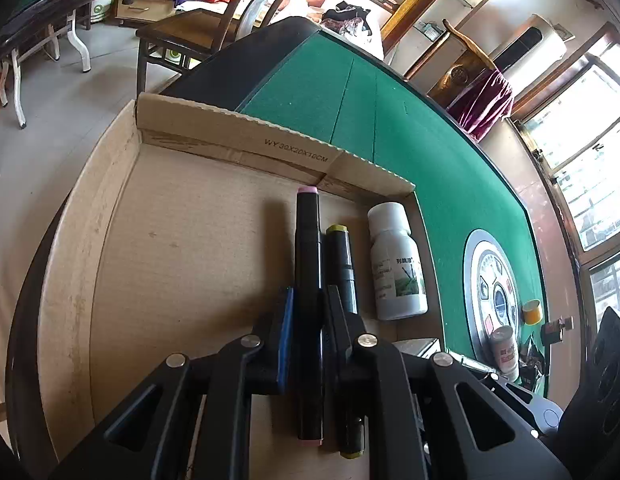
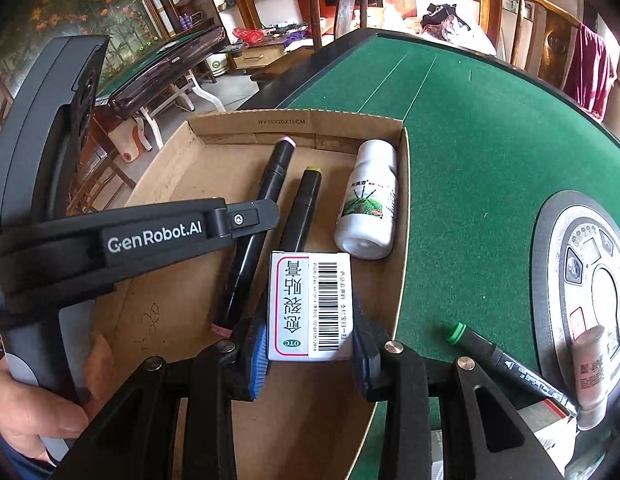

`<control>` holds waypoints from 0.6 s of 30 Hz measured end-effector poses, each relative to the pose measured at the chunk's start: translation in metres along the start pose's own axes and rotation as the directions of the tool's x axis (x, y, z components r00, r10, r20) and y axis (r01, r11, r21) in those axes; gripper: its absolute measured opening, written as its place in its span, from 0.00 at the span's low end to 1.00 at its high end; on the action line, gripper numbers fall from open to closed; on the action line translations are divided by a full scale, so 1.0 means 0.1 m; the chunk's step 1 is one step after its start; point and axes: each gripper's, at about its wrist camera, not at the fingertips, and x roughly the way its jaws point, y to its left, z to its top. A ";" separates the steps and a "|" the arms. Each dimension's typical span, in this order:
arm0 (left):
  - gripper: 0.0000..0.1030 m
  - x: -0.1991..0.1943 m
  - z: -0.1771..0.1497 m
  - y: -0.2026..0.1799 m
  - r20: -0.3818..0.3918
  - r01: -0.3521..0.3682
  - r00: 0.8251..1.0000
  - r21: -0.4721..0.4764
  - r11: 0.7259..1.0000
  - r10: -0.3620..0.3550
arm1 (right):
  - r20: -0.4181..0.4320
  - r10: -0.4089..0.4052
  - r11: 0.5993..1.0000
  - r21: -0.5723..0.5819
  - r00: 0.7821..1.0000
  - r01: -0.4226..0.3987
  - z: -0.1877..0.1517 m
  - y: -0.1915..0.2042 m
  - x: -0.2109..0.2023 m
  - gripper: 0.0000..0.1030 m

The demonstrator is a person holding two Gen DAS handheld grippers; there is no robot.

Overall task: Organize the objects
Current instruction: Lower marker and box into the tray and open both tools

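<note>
Green felt surface (image 2: 469,140) carries a cardboard box (image 2: 246,124). Left gripper (image 1: 308,312) jaws pinch a pink-capped marker (image 1: 308,248), right gripper (image 2: 310,344) jaws pinch a medicine carton (image 2: 310,304); both held low over the box, likely to lay beside marker (image 1: 341,256) and bottle (image 1: 395,264).

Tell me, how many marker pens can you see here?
3. The pink-tipped marker is gripped by the left gripper inside the cardboard box. The yellow-tipped marker lies beside it. The green-tipped marker lies on the green table. Others may be hidden.
</note>
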 end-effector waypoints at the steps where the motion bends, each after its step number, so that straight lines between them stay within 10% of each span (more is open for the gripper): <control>1: 0.14 0.00 0.00 0.00 0.001 0.001 1.000 0.000 1.000 -0.001 | 0.001 -0.002 1.000 -0.001 1.000 0.002 0.01 0.01 0.00 0.37; 18: 0.32 -0.28 -0.07 -0.05 0.046 -0.001 0.999 0.031 1.000 -0.001 | 0.004 -0.002 1.000 -0.005 1.000 0.002 -0.02 0.04 -0.07 0.50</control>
